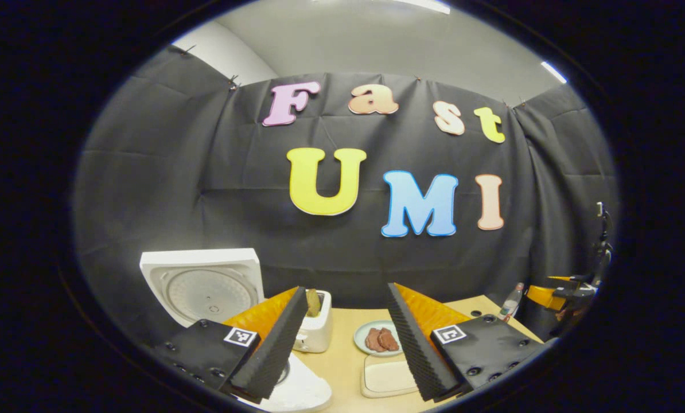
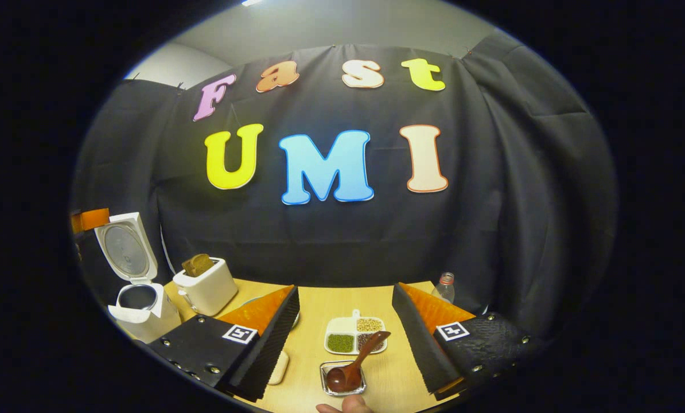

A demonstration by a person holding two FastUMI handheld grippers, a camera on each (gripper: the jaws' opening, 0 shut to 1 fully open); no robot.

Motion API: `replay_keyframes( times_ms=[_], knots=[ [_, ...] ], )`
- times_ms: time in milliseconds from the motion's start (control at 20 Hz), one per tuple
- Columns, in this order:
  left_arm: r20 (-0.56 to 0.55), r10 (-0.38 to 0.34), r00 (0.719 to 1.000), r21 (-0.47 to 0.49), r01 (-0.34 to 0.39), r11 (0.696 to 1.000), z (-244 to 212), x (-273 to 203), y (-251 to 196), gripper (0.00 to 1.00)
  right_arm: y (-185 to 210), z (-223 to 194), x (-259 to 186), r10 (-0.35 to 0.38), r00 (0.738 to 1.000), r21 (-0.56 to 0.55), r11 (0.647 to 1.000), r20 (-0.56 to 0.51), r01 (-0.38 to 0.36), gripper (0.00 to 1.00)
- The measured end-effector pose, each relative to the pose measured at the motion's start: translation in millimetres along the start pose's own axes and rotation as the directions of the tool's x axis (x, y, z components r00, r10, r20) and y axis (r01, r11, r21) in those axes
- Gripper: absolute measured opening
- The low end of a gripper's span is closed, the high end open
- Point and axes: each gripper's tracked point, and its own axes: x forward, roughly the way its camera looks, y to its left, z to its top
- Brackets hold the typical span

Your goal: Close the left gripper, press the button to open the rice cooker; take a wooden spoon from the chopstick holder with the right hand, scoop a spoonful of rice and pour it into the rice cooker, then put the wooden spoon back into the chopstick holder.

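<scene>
- Standing with its lid (image 2: 125,248) raised upright, the rice cooker (image 2: 141,312) shows its dark inner pot open from above. I judge that the button step is done and the pot waits for rice.
- The left gripper (image 1: 342,338) hovers just in front of the rice cooker (image 1: 202,287), its jaws apart and nothing between them. The task asked for it closed at the button, so I think it is now only held aside to leave the way free.
- The right gripper (image 2: 345,344) is also open and holds nothing. It points down at the table (image 2: 314,310), well to the right of the rice cooker.
- The wooden spoon (image 2: 351,367) is not in any holder. Its bowl rests in a small clear tray (image 2: 342,381) and its handle leans up toward a white divided dish (image 2: 354,335) of grains, far to the right of the rice cooker.
- The spoon is dark reddish-brown and glossy, with a round deep bowl and a short thick handle. I cannot tell whether rice lies in the tray under it.
- A white toaster (image 2: 207,287) with a slice of bread stands just to the right of the rice cooker.
- Fingertips of a person (image 2: 342,406) show at the lower edge, near the tray.
</scene>
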Motion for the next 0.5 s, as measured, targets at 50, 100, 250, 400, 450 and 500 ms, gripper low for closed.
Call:
replay_keyframes(
  times_ms=[50,100,250,400,450,500],
  knots=[
    [0.010,0.019,1.000,-0.004,-0.019,1.000,8,3,11,0.96,4,7,-2,0.009,1.000,0.015,1.000,0.011,-0.009,0.98],
    [0.021,0.047,0.999,-0.007,-0.047,0.999,15,3,25,0.99,7,12,-3,0.020,1.000,0.024,1.000,0.012,-0.020,0.98],
    [0.054,0.098,0.994,-0.004,-0.098,0.995,30,9,62,0.96,18,20,-5,0.050,0.999,0.023,0.998,0.001,-0.050,0.98],
    [0.062,0.174,0.983,0.003,-0.175,0.985,46,21,105,0.98,20,28,-3,0.051,0.999,0.006,0.999,0.018,-0.052,0.98],
    [0.060,0.189,0.980,-0.028,-0.187,0.982,52,26,116,0.95,22,29,-2,0.055,0.998,0.004,0.998,0.019,-0.055,0.98],
    [0.063,0.200,0.978,-0.056,-0.197,0.979,57,32,126,0.93,22,29,-2,0.055,0.998,0.000,0.998,0.021,-0.055,0.98]
  ],
)
